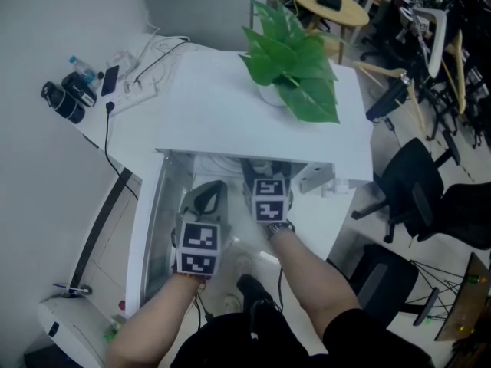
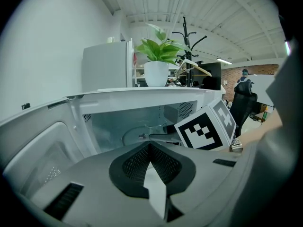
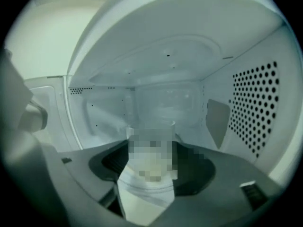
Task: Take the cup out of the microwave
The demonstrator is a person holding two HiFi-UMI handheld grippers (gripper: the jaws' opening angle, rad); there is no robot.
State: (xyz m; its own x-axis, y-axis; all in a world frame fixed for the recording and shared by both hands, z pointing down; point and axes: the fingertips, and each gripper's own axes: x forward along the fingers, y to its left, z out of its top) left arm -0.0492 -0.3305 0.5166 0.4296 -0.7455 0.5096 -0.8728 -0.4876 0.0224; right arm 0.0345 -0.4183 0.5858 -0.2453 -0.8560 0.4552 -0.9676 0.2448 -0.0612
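A white microwave [image 1: 230, 106] stands with its door [image 1: 146, 228] swung open to the left. Inside it a pale translucent cup [image 3: 150, 131] stands upright on the floor of the cavity. My right gripper [image 3: 158, 146] reaches into the cavity and is open, with the cup between its jaws and a small gap at each pad. In the head view only its marker cube [image 1: 268, 199] shows at the opening. My left gripper [image 2: 150, 144] hovers outside the opening beside the door, shut on nothing. From the left gripper view I see the cavity [image 2: 118, 122] and the right marker cube [image 2: 206, 126].
A potted green plant [image 1: 295, 75] sits on top of the microwave. A power strip with cables [image 1: 134, 90] and dark items lie on the table at the back left. Office chairs [image 1: 414, 182] stand to the right. The cavity walls [image 3: 255, 108] close in round the right gripper.
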